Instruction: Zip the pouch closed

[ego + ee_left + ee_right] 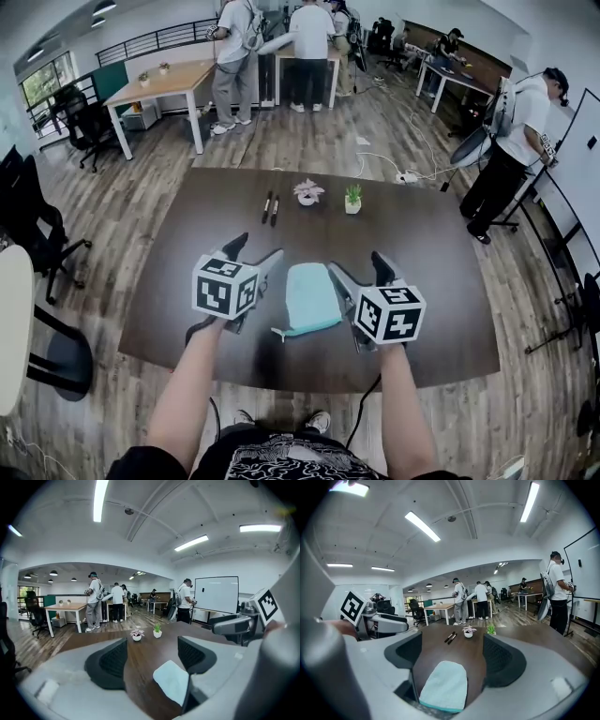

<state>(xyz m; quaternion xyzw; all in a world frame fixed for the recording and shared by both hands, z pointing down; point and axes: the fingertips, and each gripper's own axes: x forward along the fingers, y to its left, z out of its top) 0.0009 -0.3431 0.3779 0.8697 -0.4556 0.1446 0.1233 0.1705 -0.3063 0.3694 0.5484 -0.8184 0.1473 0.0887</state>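
Both the left tongs [258, 248] and the right tongs [354, 264] are gaping empty, flanking the teal pouch [309, 298] lying on the tabletop [422, 244].

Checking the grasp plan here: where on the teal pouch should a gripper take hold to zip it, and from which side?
Probably the near edge of the pouch, where a darker band runs and a small tab pokes out left. It lies flat, so the open left gripper could pinch that tab from the left, low.
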